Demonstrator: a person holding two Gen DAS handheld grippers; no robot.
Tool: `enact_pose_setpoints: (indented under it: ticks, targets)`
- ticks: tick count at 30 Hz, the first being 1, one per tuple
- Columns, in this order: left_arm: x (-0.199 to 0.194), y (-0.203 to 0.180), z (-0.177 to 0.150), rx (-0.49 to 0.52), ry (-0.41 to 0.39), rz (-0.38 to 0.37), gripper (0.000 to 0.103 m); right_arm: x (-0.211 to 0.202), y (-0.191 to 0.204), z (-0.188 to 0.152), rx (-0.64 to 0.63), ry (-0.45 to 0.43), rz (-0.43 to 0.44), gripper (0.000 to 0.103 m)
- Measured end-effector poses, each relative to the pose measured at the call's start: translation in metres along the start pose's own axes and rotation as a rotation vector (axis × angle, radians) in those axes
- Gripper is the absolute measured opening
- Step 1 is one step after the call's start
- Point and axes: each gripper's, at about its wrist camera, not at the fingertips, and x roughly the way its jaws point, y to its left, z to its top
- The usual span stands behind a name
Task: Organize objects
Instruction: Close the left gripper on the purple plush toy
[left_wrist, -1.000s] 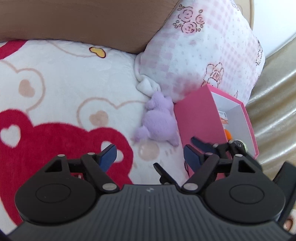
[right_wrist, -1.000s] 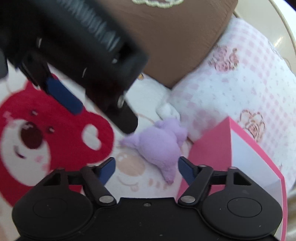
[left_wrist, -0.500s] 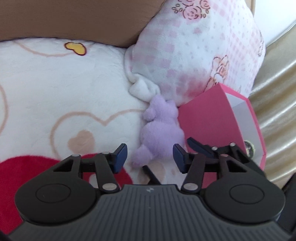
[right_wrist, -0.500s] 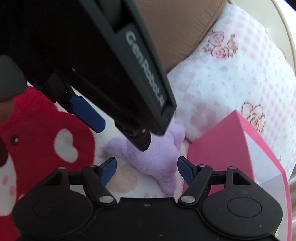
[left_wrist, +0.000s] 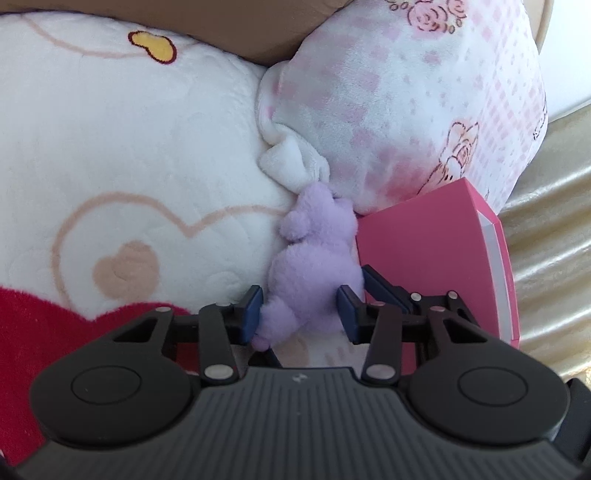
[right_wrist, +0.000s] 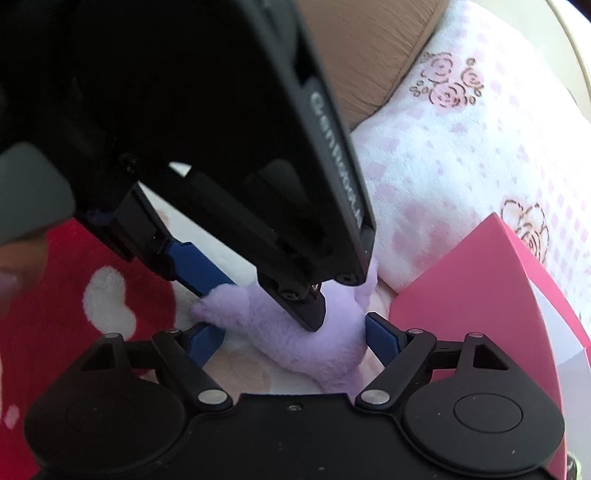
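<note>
- A small lilac plush toy (left_wrist: 314, 258) with fluffy pile lies on its side on a white fleece blanket (left_wrist: 129, 147) printed with hearts, at the centre of the left wrist view. Its rounded head end points toward the top of the frame; a small limb sticks out at lower left.
- An open pink cardboard box (left_wrist: 436, 258) with a white inside stands just right of the toy, touching it, in the right half of both views.

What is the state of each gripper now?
Left gripper: closing around the purple plush toy.
Right gripper: opening, the toy between its jaws.
</note>
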Motion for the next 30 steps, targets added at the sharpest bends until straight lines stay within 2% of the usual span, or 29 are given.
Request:
enact_pose_setpoints:
  ticks: [4, 7, 11, 15, 17, 23, 30]
  targets:
    - [-0.006, -0.001, 0.0, -0.01, -0.011, 0.011, 0.03, -0.001, -0.002, -0.001, -0.003, -0.009, 0.009, 0.084]
    - [-0.009, 0.0, -0.002, -0.022, -0.012, 0.013, 0.029, -0.002, -0.003, -0.003, -0.01, -0.017, 0.021, 0.081]
    - [-0.013, 0.001, -0.006, -0.046, -0.024, 0.012, 0.027, -0.003, -0.006, -0.004, -0.009, -0.016, 0.023, 0.069]
    - [-0.02, 0.001, -0.014, -0.06, -0.031, 0.011, 0.026, -0.006, -0.007, -0.008, 0.007, -0.022, 0.029, 0.066]
    - [-0.025, 0.005, -0.019, -0.109, -0.027, 0.019, 0.025, -0.01, -0.001, -0.012, -0.016, -0.034, 0.033, 0.064]
    - [-0.053, 0.007, -0.036, -0.142, -0.04, 0.02, 0.022, -0.03, -0.002, -0.018, 0.037, -0.04, 0.129, 0.06]
    - [-0.074, 0.004, -0.063, -0.131, -0.028, 0.121, 0.022, -0.055, 0.007, -0.029, 0.032, -0.039, 0.265, 0.06]
